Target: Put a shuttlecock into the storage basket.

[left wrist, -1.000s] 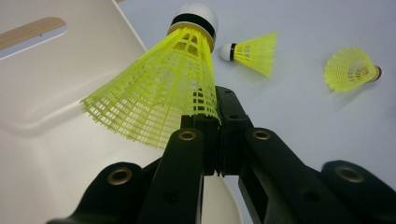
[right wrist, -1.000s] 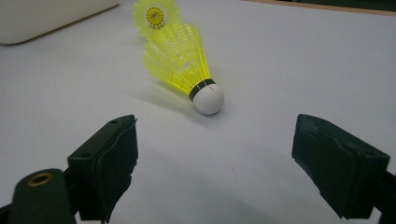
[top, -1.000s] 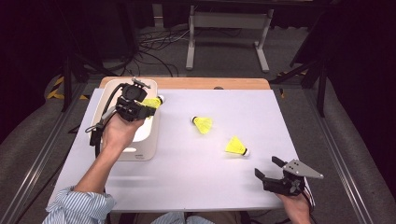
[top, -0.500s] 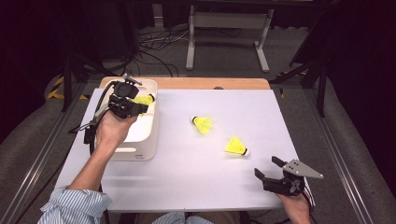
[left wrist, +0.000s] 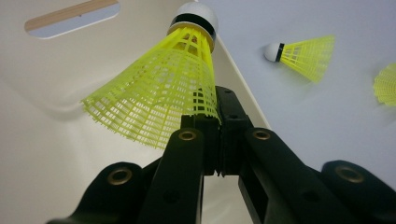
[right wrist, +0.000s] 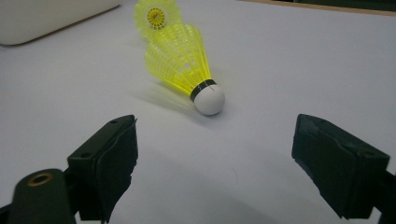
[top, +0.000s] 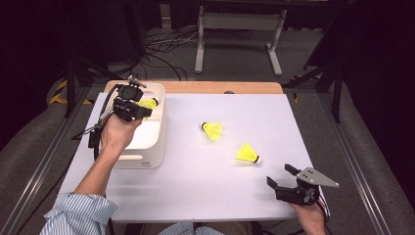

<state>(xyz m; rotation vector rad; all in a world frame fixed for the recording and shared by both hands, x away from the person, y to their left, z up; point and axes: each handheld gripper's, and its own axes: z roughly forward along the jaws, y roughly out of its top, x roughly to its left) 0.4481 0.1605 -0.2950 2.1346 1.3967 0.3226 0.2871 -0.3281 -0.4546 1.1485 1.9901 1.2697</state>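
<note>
Over the white bin (top: 147, 147), I am pinching a yellow shuttlecock (left wrist: 159, 98) in my left gripper (top: 131, 105), while my right gripper (top: 288, 182) is idling wide open near two loose shuttlecocks (top: 213, 130) on the table (top: 205, 176).

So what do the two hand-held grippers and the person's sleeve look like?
Both are black with two blocky jaws on linkage arms with brass-coloured pivots. The left hand-held gripper trails a black cable. The right hand-held gripper carries a grey three-cornered plate. The sleeve is blue-and-white striped.
</note>
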